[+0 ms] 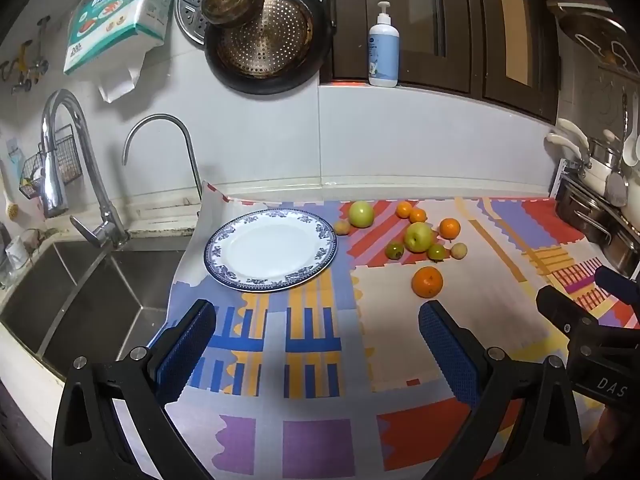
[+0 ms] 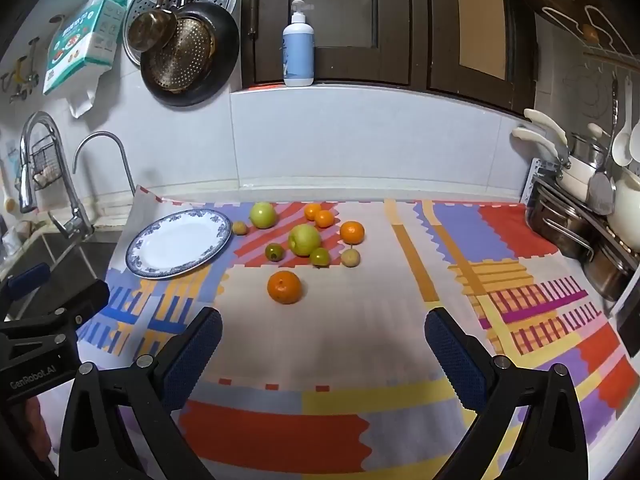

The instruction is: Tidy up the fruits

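kitchen counter with a loud patchwork cloth (image 2: pixel 320 344) spread over it, sink (image 1: pixel 80 292) off to the left, pots stacked at the far right.

nearest of all are the two claws: left gripper (image 1: pixel 316 328) and right gripper (image 2: pixel 323 330), both spread wide with nothing between the blue pads, both hanging over bare cloth short of the fruit. looks to me like a starting pose, jaws opened up in advance so either one can drop straight onto something round.

a bit further out sits the big orange (image 2: pixel 284 287), on its own and closest to the right gripper, so i'd guess that's the easy first pick. past it is the cluster: a green apple (image 2: pixel 304 239) in the middle with small green fruits and a pale one right beside it, another orange (image 2: pixel 352 232) to its right, two little oranges (image 2: pixel 319 215) behind. a second green apple (image 2: pixel 263 215) and a small yellowish fruit (image 2: pixel 240 227) sit just beside the plate's right rim.

the blue-rimmed plate (image 1: pixel 224 236) is at far left by the sink, nothing on it (surely where everything's meant to go), so no fruit is sorted yet.
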